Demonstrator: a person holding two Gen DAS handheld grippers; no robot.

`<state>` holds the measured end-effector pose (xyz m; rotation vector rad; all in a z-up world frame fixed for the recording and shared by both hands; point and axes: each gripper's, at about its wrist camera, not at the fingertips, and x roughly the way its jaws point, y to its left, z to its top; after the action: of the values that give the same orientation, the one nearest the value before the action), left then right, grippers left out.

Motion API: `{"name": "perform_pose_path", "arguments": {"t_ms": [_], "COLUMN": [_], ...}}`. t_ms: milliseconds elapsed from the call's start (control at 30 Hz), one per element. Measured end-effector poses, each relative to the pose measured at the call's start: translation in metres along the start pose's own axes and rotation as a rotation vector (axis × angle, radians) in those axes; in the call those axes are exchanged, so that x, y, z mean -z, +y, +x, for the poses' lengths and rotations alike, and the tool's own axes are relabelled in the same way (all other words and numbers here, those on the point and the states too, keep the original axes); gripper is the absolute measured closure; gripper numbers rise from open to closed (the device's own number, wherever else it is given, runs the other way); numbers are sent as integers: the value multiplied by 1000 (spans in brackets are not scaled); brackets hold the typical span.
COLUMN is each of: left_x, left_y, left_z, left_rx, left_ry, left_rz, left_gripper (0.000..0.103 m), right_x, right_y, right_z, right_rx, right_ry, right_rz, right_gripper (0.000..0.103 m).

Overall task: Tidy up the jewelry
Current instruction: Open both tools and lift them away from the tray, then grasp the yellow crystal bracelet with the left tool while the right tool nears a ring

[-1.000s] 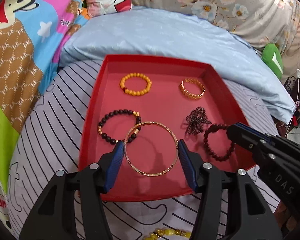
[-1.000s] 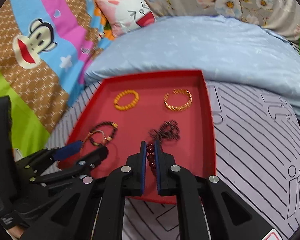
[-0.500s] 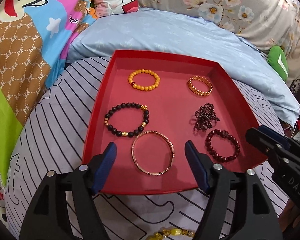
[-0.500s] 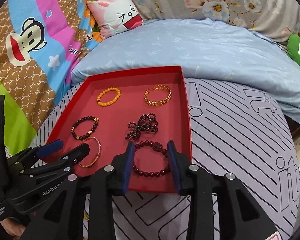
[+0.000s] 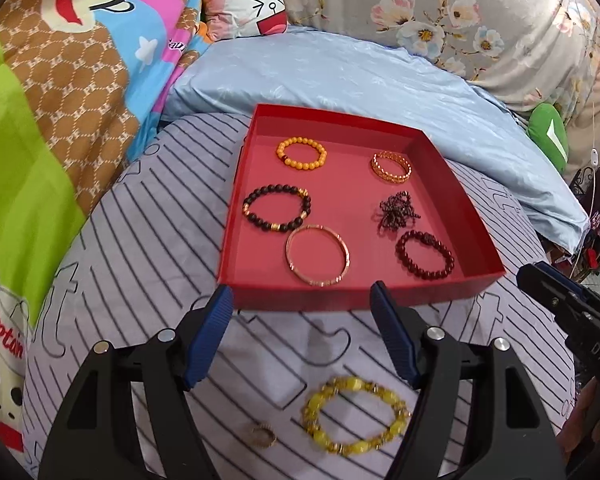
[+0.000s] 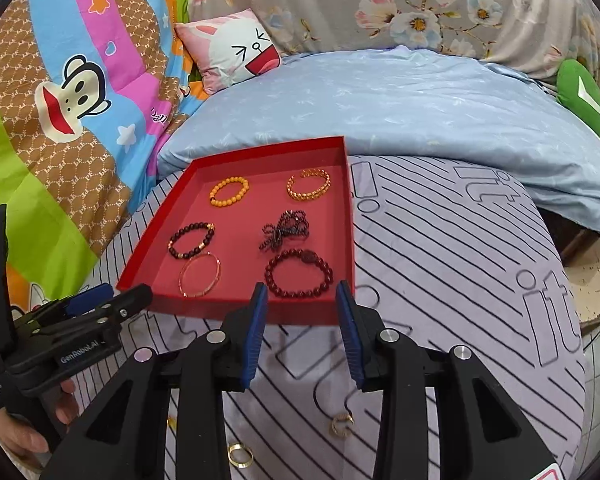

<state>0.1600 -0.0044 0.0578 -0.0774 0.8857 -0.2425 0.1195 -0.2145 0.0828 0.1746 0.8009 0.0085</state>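
Note:
A red tray (image 5: 340,300) (image 6: 236,312) lies on the striped bedcover and holds several bracelets: orange beads (image 5: 301,154), gold chain (image 5: 391,166), dark beads (image 5: 277,208), a rose-gold bangle (image 5: 317,255), a dark tangled strand (image 5: 396,212) and dark red beads (image 5: 425,255) (image 6: 299,273). My left gripper (image 5: 302,332) is open and empty, just in front of the tray. My right gripper (image 6: 302,332) is open and empty, in front of the tray's near right corner. A yellow bead bracelet (image 5: 354,414) and a gold ring (image 5: 263,434) lie on the cover below the left gripper. Two gold rings (image 6: 240,454) (image 6: 342,424) lie below the right gripper.
A blue quilt (image 5: 360,80) is bunched behind the tray. A cartoon monkey blanket (image 5: 60,80) lies to the left, with a rabbit pillow (image 6: 236,50) behind. A green cushion (image 6: 584,96) sits far right. The bed edge drops off at the right (image 6: 588,280).
Both grippers opened and drew back out of the tray. The bangle and the dark red bracelet, held a second ago, now lie in the tray.

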Motion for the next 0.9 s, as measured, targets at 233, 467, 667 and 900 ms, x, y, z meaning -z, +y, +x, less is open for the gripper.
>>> {"name": "perform_pose_path", "arguments": {"t_ms": [233, 467, 667, 900], "left_x": [34, 69, 82, 80], "left_y": [5, 1, -14, -30], "left_z": [-14, -11, 1, 15], "left_rx": [5, -2, -16, -60], "left_ry": [34, 81, 90, 64], "left_rz": [-6, 19, 73, 154], "left_gripper": [36, 36, 40, 53], "right_x": [32, 69, 95, 104], "right_y": [-6, -7, -10, -11], "right_z": [-20, -27, -26, -26], "right_rx": [31, 42, 40, 38], "right_ry": [20, 65, 111, 121], "right_rz": [-12, -12, 7, 16], "right_gripper": [69, 69, 69, 69]}}
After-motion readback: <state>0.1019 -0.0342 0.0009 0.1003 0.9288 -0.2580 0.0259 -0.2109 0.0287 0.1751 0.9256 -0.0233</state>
